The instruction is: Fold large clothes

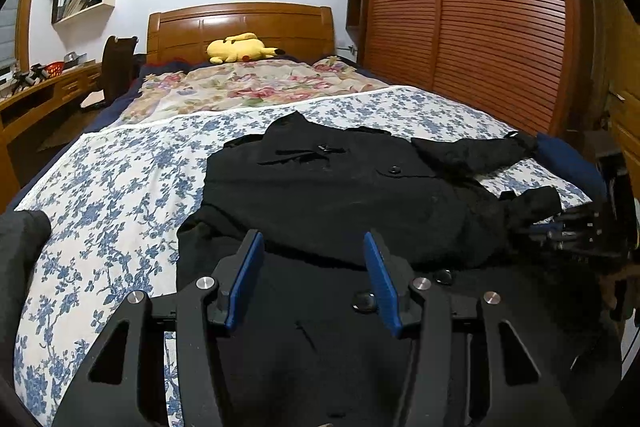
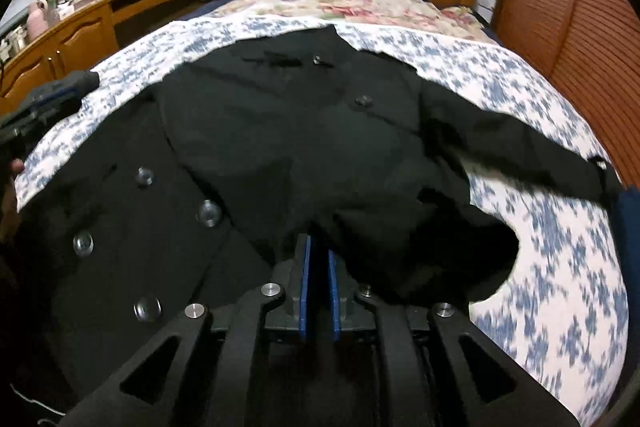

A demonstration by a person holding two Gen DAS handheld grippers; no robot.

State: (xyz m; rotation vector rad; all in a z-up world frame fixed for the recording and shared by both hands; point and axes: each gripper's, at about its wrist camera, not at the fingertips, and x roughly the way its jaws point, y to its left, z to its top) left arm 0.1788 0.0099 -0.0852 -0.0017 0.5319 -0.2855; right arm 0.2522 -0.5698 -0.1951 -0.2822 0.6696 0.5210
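Observation:
A large black coat (image 1: 340,187) with round buttons lies spread on the blue-flowered bed cover (image 1: 120,187), one sleeve stretched out to the right. My left gripper (image 1: 314,247) hovers over the coat's near hem, open, its blue pads wide apart with nothing between them. In the right wrist view the coat (image 2: 280,147) fills the middle. My right gripper (image 2: 318,251) sits low over a bunched fold near the coat's right side, its pads only a narrow slit apart and not visibly pressing cloth. The left gripper (image 2: 60,95) shows at the left edge there, and the right gripper (image 1: 580,227) at the right edge of the left view.
A yellow plush toy (image 1: 240,49) lies by the wooden headboard (image 1: 240,23) on a pink-flowered quilt. A slatted wooden wardrobe (image 1: 480,7) runs along the right of the bed. A wooden desk (image 1: 40,95) and a dark chair (image 1: 116,67) stand to the left.

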